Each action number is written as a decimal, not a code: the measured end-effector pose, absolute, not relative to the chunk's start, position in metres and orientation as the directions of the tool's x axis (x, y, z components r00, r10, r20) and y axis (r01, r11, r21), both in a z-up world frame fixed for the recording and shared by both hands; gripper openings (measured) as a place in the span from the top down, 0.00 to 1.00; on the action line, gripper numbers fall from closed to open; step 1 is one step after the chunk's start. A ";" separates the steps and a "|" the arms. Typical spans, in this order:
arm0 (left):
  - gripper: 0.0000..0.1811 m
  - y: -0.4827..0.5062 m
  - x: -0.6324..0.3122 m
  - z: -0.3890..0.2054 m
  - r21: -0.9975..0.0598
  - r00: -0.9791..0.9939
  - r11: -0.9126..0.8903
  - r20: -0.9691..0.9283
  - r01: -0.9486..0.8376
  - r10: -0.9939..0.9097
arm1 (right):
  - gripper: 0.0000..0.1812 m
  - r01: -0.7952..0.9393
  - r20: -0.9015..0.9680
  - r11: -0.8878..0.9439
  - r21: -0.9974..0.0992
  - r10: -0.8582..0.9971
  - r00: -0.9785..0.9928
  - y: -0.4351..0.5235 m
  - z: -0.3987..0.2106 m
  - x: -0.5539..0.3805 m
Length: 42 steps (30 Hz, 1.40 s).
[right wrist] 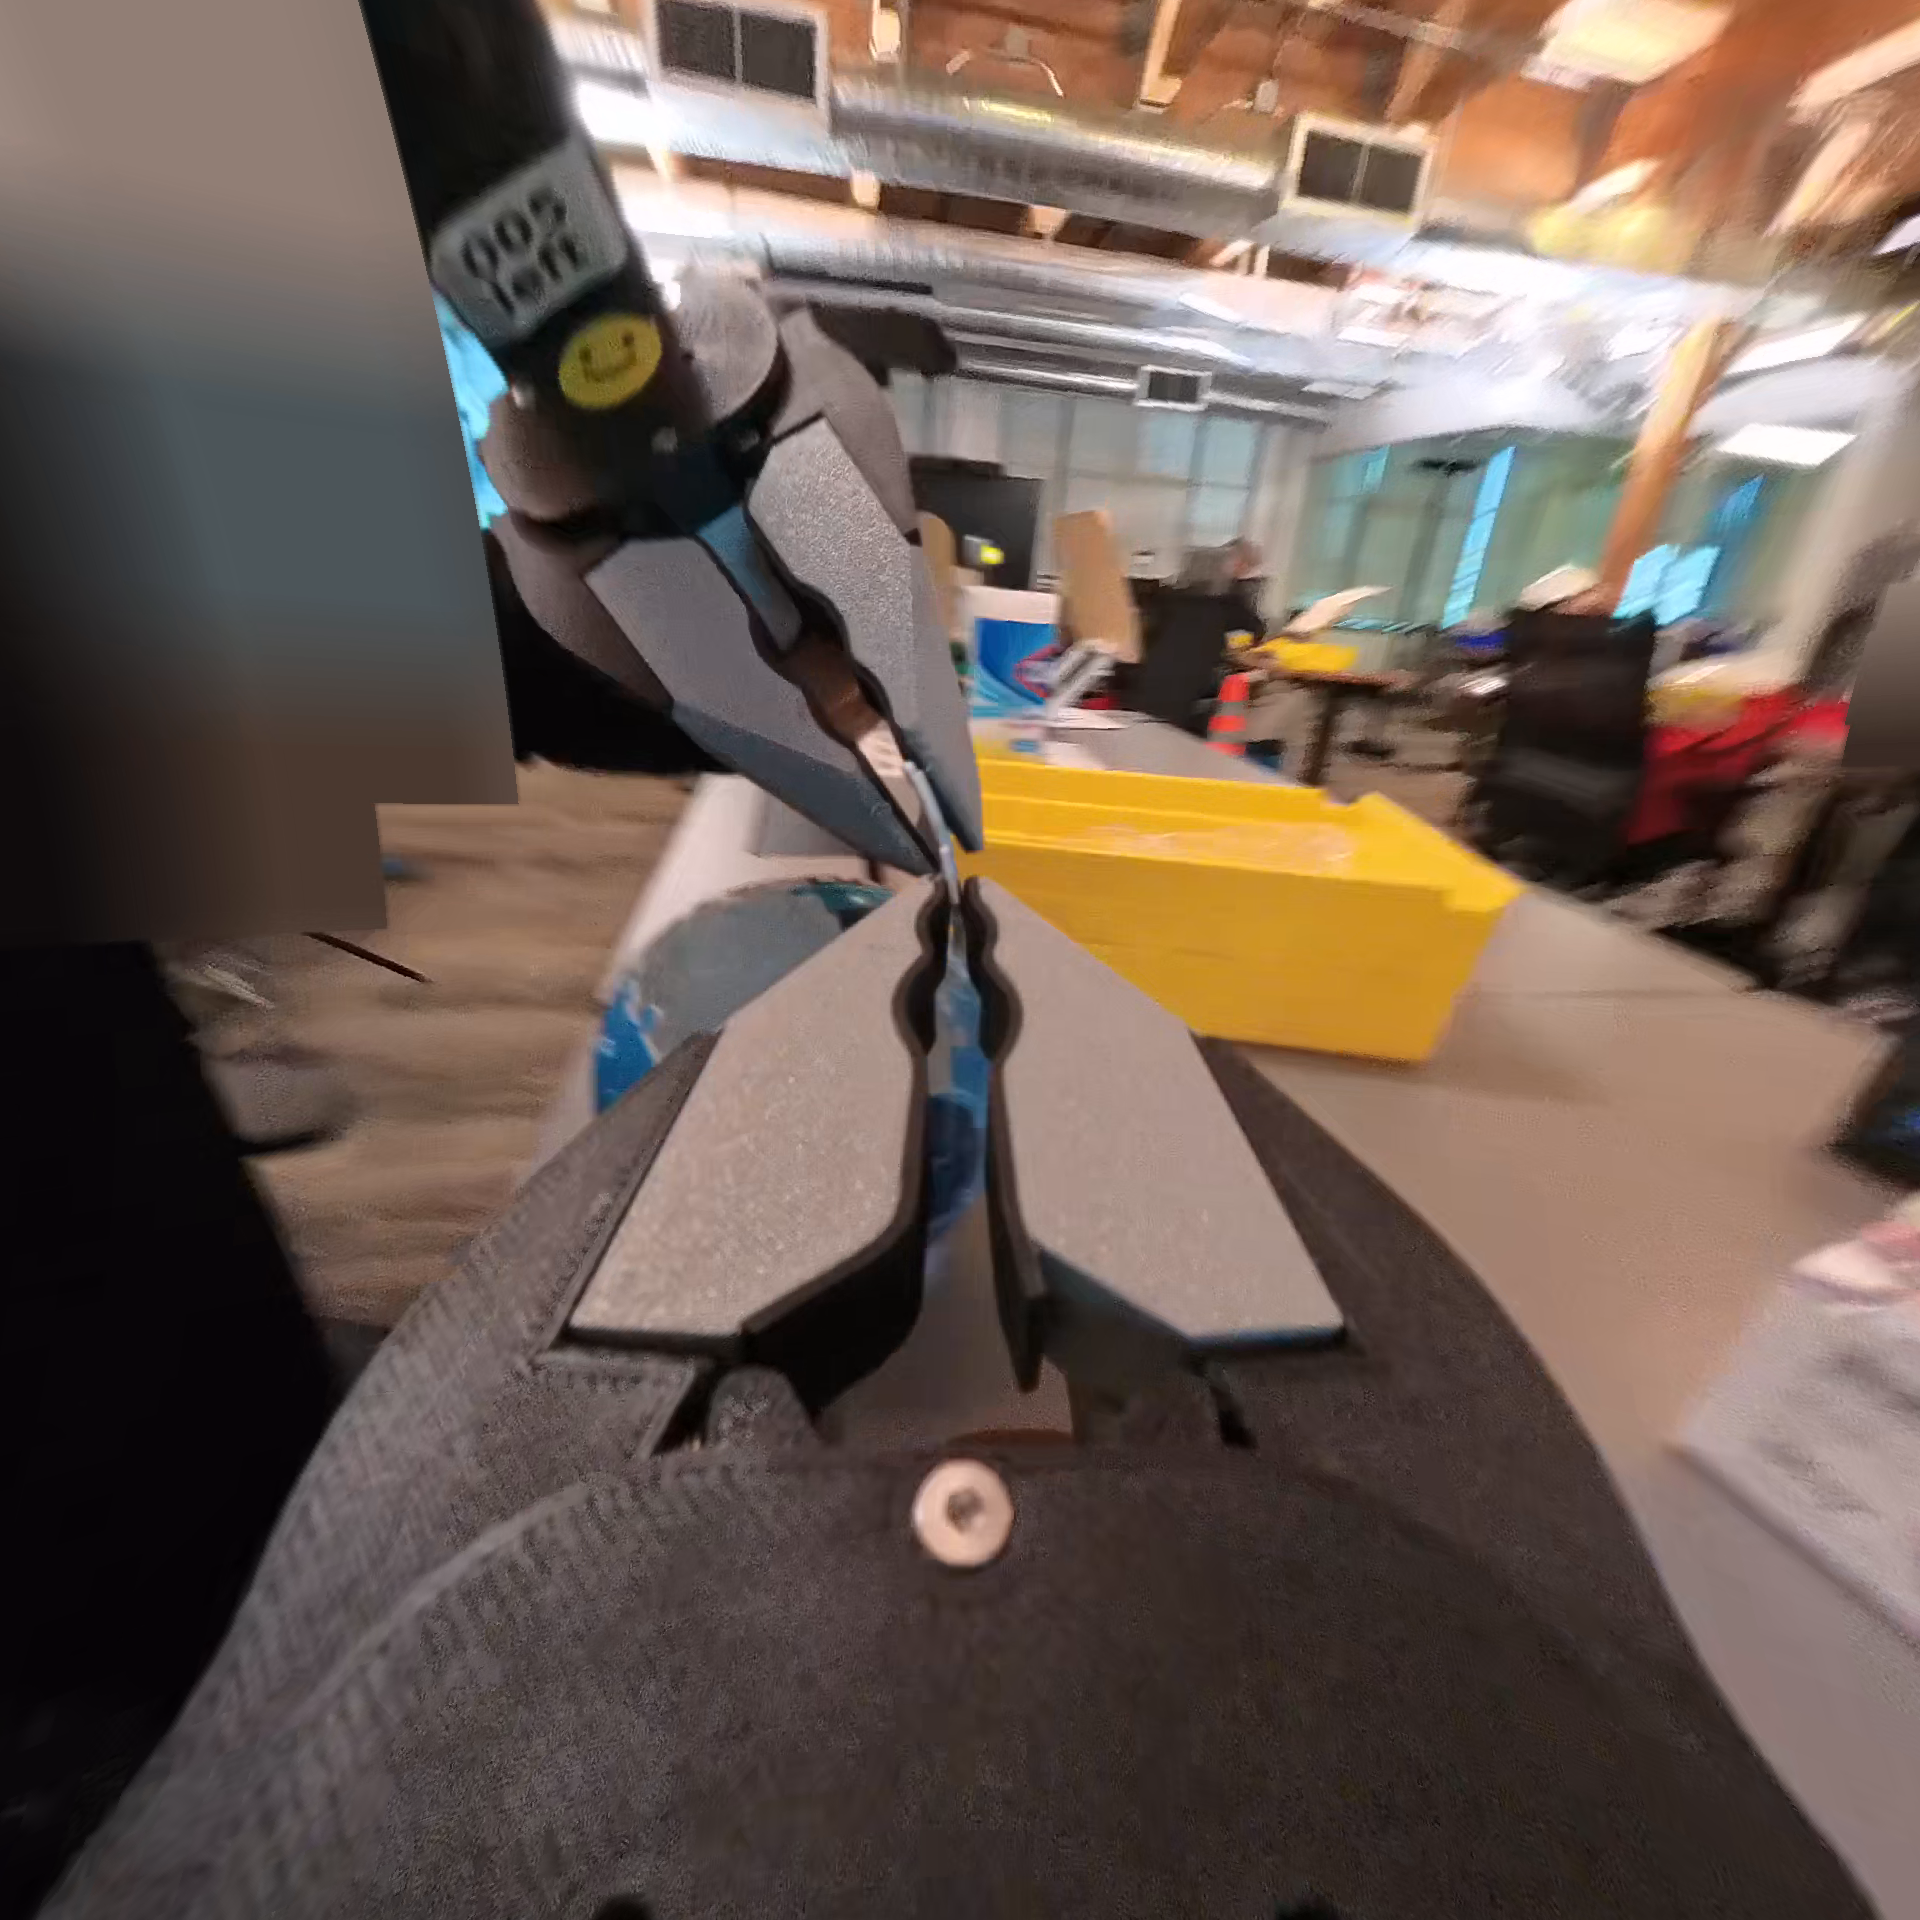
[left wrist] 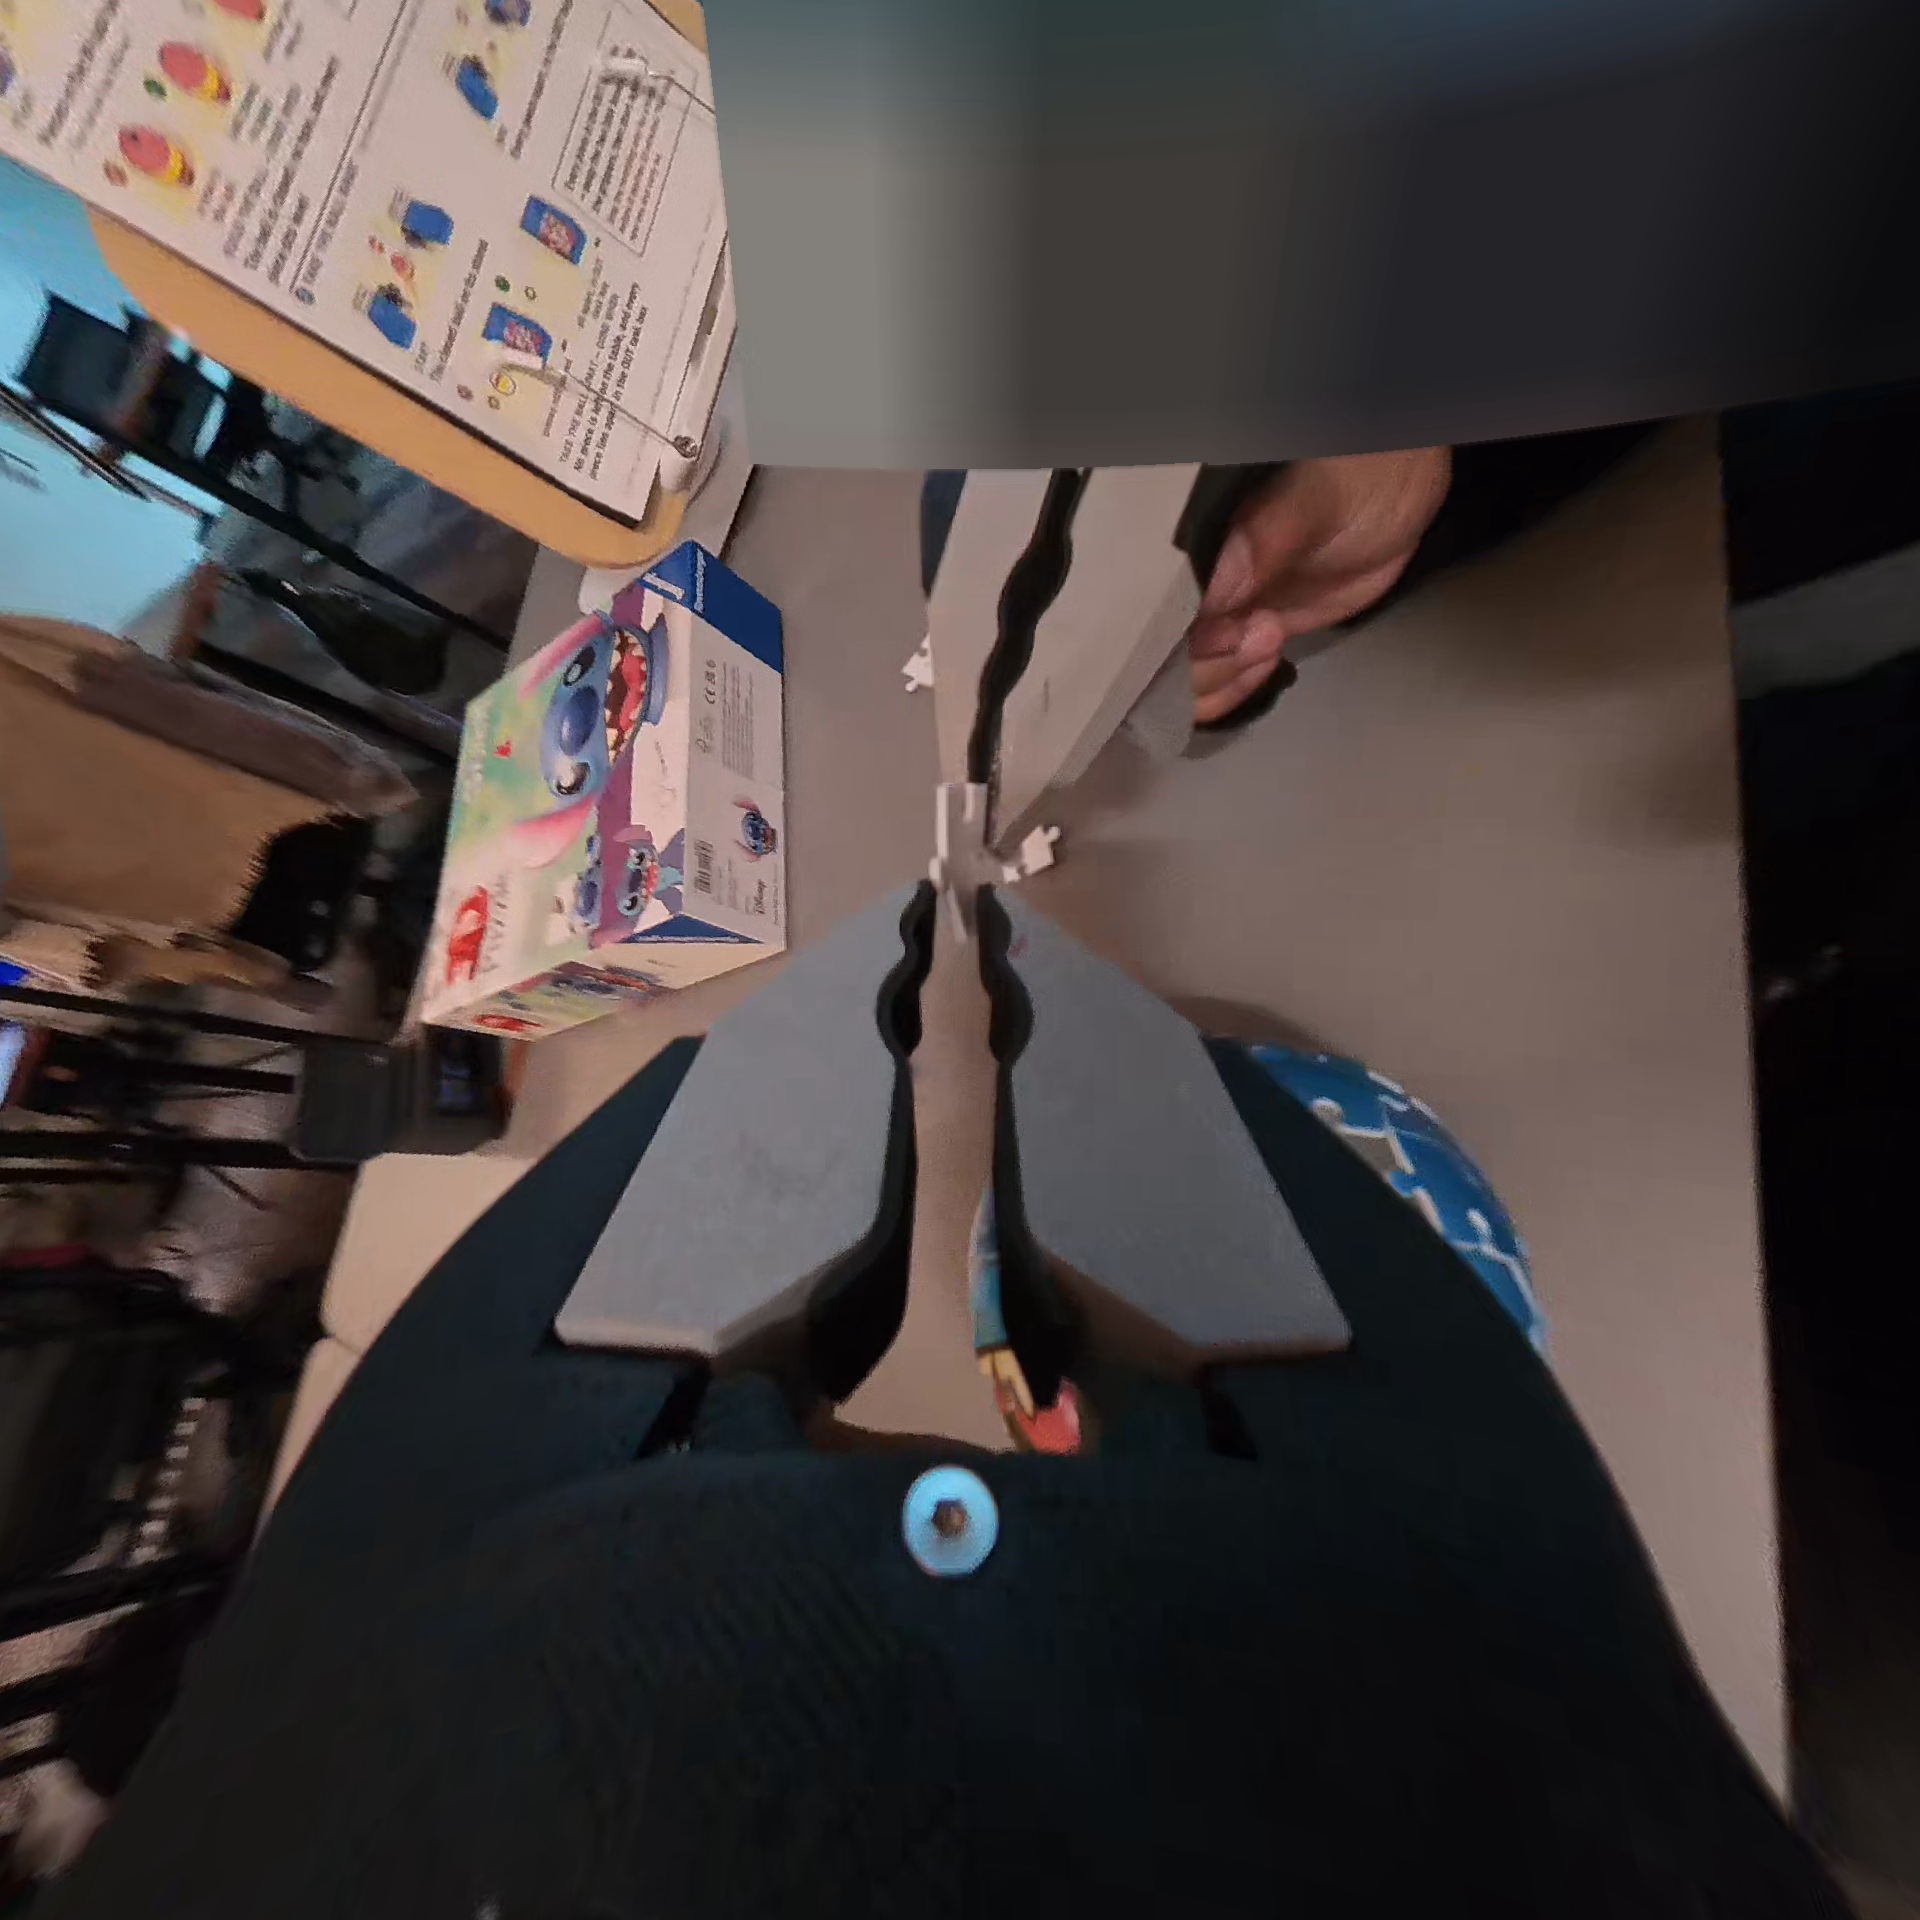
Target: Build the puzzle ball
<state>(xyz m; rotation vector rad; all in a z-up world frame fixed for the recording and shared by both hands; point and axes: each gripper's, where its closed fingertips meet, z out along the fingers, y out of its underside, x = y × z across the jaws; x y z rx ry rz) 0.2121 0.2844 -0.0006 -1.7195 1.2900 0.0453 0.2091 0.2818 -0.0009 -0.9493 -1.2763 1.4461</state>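
Observation:
My left gripper (left wrist: 956,902) is shut on a white-backed puzzle piece (left wrist: 961,836) at its tips. My right gripper (left wrist: 992,831) comes in from above, tip to tip with it, shut on a second white piece (left wrist: 1037,854) that touches the first. In the right wrist view my right gripper (right wrist: 954,902) meets the left gripper (right wrist: 948,847), with the thin edge of a piece (right wrist: 940,821) between the tips. The partly built blue puzzle ball (left wrist: 1439,1174) lies on the table under the grippers; it also shows in the right wrist view (right wrist: 727,961).
The puzzle box (left wrist: 623,800) stands on the grey table (left wrist: 1403,831) to the left. A clipboard with an instruction sheet (left wrist: 416,208) lies beyond it. One loose white piece (left wrist: 920,665) lies on the table. A yellow bin (right wrist: 1226,914) stands behind. A hand (left wrist: 1309,561) holds the right gripper. Only a small space, under 4 cm, lies between the two pairs of fingers.

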 end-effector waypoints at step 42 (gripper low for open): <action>1.00 0.279 0.197 -0.041 -0.572 0.433 -0.182 -0.339 -0.800 -0.835 | 1.00 0.065 -0.127 -0.113 -0.991 0.947 -0.295 0.291 -0.010 0.213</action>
